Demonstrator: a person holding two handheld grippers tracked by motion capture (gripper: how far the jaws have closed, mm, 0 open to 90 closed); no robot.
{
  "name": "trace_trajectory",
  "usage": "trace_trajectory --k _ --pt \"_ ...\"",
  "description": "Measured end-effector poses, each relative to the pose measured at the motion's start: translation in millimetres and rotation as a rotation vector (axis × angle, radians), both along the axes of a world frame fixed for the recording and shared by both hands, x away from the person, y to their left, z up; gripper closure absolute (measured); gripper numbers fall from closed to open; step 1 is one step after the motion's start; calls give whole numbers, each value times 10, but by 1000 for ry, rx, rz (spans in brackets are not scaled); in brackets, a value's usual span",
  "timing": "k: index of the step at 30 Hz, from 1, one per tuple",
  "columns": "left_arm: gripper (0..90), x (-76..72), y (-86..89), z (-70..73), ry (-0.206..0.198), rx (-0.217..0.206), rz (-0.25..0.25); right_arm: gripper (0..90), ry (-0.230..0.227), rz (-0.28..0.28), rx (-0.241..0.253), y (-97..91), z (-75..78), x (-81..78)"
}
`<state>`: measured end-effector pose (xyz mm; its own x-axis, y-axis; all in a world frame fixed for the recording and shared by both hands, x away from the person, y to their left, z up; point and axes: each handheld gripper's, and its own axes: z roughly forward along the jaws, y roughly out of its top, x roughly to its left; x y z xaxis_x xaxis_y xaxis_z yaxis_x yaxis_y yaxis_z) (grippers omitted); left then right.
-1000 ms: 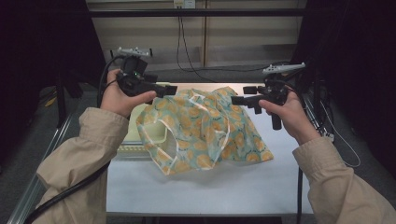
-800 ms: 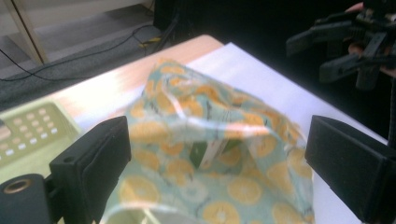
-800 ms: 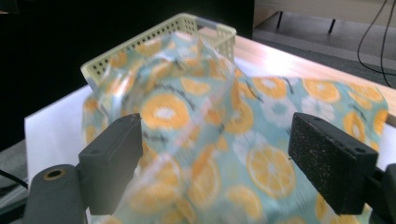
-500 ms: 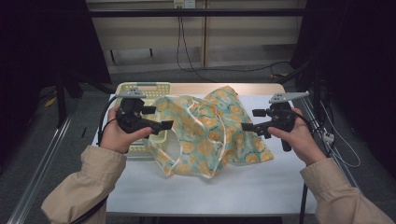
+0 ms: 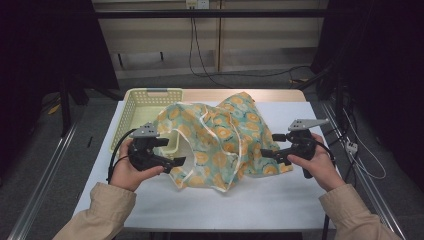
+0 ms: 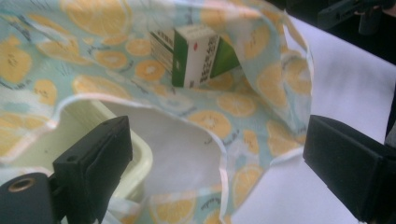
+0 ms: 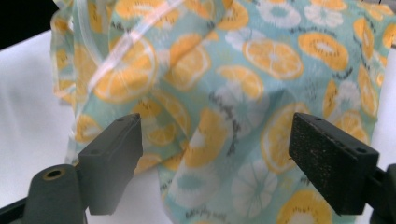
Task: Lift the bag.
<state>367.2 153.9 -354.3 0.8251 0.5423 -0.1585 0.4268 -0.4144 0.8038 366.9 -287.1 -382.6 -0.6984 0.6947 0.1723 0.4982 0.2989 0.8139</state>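
- The left gripper (image 5: 176,163) stands with its jaws wide apart and nothing between the pads; the orange-print bag (image 5: 220,137) lies just ahead of it on the white table (image 5: 250,205), its open mouth facing that gripper
- The right gripper (image 5: 267,152) is likewise spread wide and empty, its tips just short of the bag's far side, cloth ahead of both jaws in the right gripper view (image 7: 233,107)
- Inside the bag, past the left gripper's jaws, a small green and white carton (image 6: 194,56) stands tilted; if either gripper lifts the cloth from the wrong edge, the carton could likely slide out of the mouth onto the table
- The bag's near left part is draped over the rim of the pale yellow basket (image 5: 131,110), which sits just beside the left gripper; a pull toward the person could drag or tip the basket with it
- The left gripper's left jaw is close to the basket's corner (image 6: 135,154), so closing here might pinch the plastic rim instead of the hem
- The cloth is thin and bunched; the right gripper could catch several folds at once, or only a loose outer layer that slips free
- Pulling both ways unevenly might twist the mouth shut rather than open it
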Motion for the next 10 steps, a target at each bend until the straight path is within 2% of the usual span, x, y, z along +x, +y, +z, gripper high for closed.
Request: trace_trajectory --k 4,7,10 --pt "86 -117 15 -168 -14 16 -5 171 3 -1 -3 -39 -112 -85" --pt "87 -199 22 -307 -30 43 -27 171 -1 -13 -17 -78 -215 -171" --pt "80 -253 35 -433 -37 42 -38 167 5 -18 -21 -107 -324 -263"
